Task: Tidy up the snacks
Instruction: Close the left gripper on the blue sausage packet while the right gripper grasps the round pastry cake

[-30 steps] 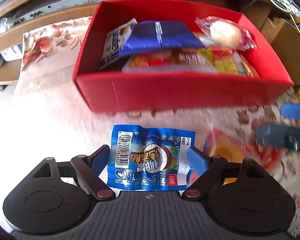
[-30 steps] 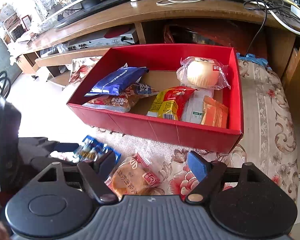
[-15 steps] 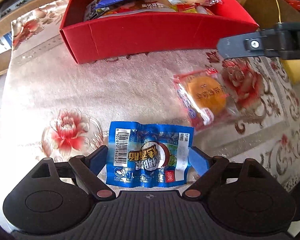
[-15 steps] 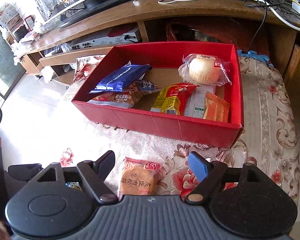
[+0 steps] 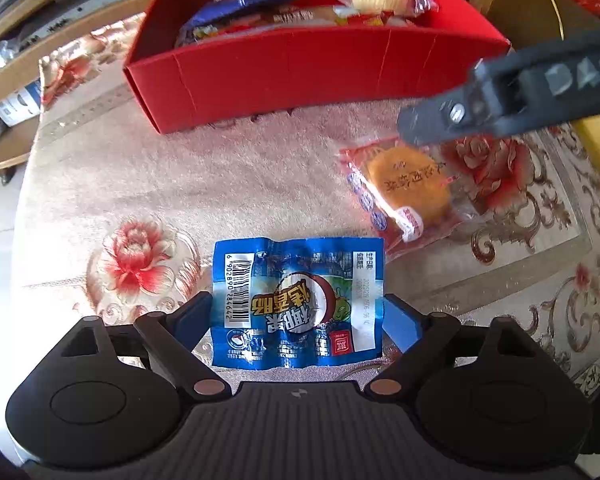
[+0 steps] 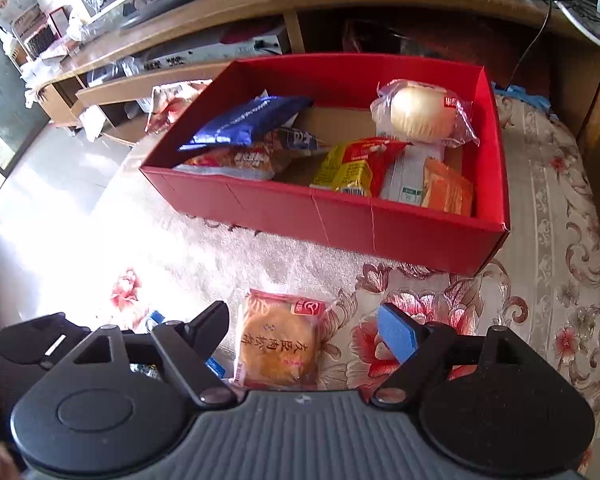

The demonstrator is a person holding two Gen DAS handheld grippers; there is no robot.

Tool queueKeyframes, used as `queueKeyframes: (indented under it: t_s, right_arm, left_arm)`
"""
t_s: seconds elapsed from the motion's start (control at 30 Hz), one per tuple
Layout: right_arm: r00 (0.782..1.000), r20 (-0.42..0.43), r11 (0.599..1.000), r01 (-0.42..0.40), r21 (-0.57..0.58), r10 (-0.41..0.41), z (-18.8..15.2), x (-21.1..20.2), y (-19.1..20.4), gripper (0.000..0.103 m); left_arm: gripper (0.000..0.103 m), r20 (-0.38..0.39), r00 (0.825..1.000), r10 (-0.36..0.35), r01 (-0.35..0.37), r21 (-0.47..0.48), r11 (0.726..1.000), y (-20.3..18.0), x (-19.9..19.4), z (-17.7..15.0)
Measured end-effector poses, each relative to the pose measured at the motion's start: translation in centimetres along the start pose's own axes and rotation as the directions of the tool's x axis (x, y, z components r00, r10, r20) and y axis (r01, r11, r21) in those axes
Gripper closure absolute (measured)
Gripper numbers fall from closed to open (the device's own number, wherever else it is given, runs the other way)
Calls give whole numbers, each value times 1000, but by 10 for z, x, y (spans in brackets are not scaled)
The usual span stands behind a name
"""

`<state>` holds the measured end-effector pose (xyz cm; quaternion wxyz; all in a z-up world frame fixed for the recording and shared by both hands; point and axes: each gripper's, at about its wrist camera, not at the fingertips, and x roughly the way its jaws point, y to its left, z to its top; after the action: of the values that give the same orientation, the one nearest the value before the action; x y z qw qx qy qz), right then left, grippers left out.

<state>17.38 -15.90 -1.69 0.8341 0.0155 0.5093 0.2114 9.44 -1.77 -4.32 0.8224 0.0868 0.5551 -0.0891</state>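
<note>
Both claws have backed off from the red cardboard box, and each now hangs over a loose snack on the flowered tablecloth in front of it. The left gripper stands wide, pads flanking but not pressing the blue foil sausage packet. The right gripper is spread over the clear-wrapped golden round pastry, gripping nothing. My guess: two pickups are lined up, with boxing to come.
</note>
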Motion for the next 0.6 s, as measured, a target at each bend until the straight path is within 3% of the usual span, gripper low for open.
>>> queueKeyframes:
  t_s: [0.33,0.6]
  right_arm:
    - [998,-59,1000,21,3,-20,-3,22,3,20]
    - [994,-112,999,4,-32,-8,-5,42,18,19]
  left_arm:
    - [22,50,997,-54,56,-33,998,12,-18,0]
    - [14,29,997,-68,68,-6,998,8,-13,-4]
